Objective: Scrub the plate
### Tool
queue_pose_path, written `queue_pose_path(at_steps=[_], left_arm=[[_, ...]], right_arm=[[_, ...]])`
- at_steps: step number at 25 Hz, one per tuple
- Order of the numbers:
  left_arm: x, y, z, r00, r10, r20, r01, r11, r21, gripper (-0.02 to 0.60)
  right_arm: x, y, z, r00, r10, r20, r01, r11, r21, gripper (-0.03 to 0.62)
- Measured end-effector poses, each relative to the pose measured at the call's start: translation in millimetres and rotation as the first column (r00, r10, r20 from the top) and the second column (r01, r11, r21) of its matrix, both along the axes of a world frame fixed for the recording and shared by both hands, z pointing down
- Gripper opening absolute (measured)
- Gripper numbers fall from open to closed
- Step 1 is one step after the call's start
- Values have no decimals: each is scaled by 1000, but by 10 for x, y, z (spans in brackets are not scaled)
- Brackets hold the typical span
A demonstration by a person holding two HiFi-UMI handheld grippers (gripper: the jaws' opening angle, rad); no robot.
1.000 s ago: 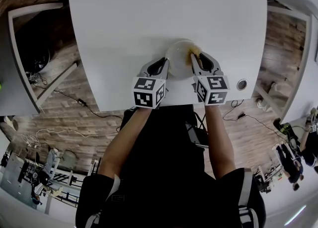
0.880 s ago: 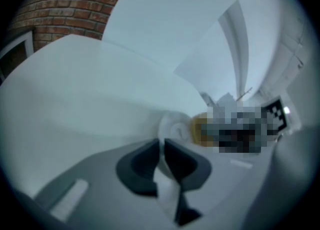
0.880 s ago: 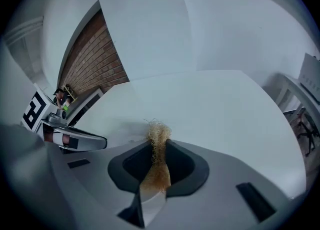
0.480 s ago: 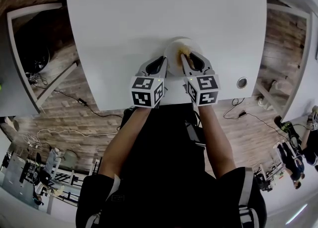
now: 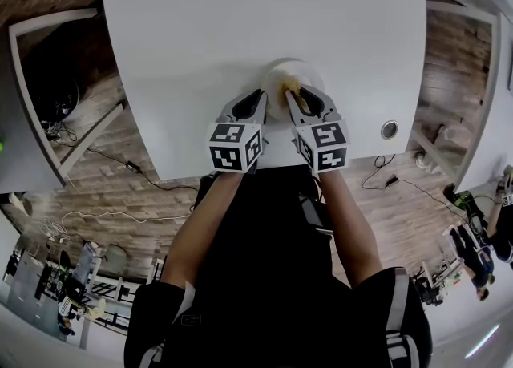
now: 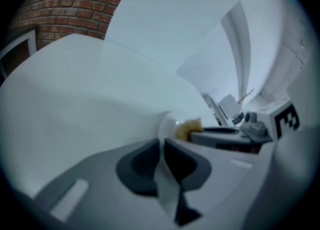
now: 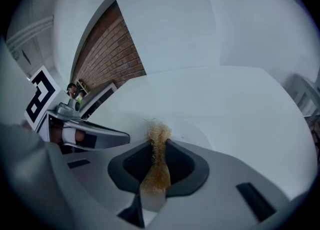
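A small white plate (image 5: pixel 298 70) lies on the white table (image 5: pixel 240 30), close to its front edge. My left gripper (image 5: pixel 260 99) is shut on the plate's near left rim; in the left gripper view (image 6: pixel 161 146) the thin white rim (image 6: pixel 168 124) runs between the jaws. My right gripper (image 5: pixel 291 95) is shut on a tan fibrous scrubber (image 5: pixel 290 86) that rests on the plate's left half. The scrubber (image 7: pixel 158 136) sticks out past the right gripper (image 7: pixel 159 149) onto the plate (image 7: pixel 205 124). It also shows in the left gripper view as a tan tuft (image 6: pixel 188 127).
A round metal grommet (image 5: pixel 389 129) sits in the table at the front right. The table's front edge (image 5: pixel 264 162) runs just behind both grippers. A white frame (image 5: pixel 48 86) and cables lie on the wooden floor at the left. A brick wall (image 7: pixel 112 53) stands beyond the table.
My right gripper has slid left across the plate with the scrubber, from the plate's right side toward the left gripper. The left gripper has kept its hold on the rim.
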State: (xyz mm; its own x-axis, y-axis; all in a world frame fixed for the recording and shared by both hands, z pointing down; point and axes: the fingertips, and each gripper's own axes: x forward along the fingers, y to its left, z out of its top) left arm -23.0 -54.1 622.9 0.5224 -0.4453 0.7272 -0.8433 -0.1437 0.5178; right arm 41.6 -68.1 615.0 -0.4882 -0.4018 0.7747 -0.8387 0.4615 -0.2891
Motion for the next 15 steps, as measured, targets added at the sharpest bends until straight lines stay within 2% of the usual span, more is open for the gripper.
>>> queue_pose_path(at_steps=[5, 7, 10, 15], left_arm=[[-12, 7, 0, 1000, 1, -4, -1, 1000, -1, 31], [-14, 2, -3, 1000, 0, -7, 0, 1000, -1, 32], [-17, -4, -7, 1000, -2, -8, 2, 1000, 2, 32], [-13, 11, -4, 1000, -4, -5, 4, 1000, -2, 31]], right_arm=[[622, 59, -21, 990, 119, -82, -119, 993, 2, 63], [739, 64, -54, 985, 146, -95, -146, 989, 7, 61], [675, 65, -47, 986, 134, -101, -134, 991, 9, 61], [188, 140, -7, 998, 45, -52, -46, 999, -13, 61]])
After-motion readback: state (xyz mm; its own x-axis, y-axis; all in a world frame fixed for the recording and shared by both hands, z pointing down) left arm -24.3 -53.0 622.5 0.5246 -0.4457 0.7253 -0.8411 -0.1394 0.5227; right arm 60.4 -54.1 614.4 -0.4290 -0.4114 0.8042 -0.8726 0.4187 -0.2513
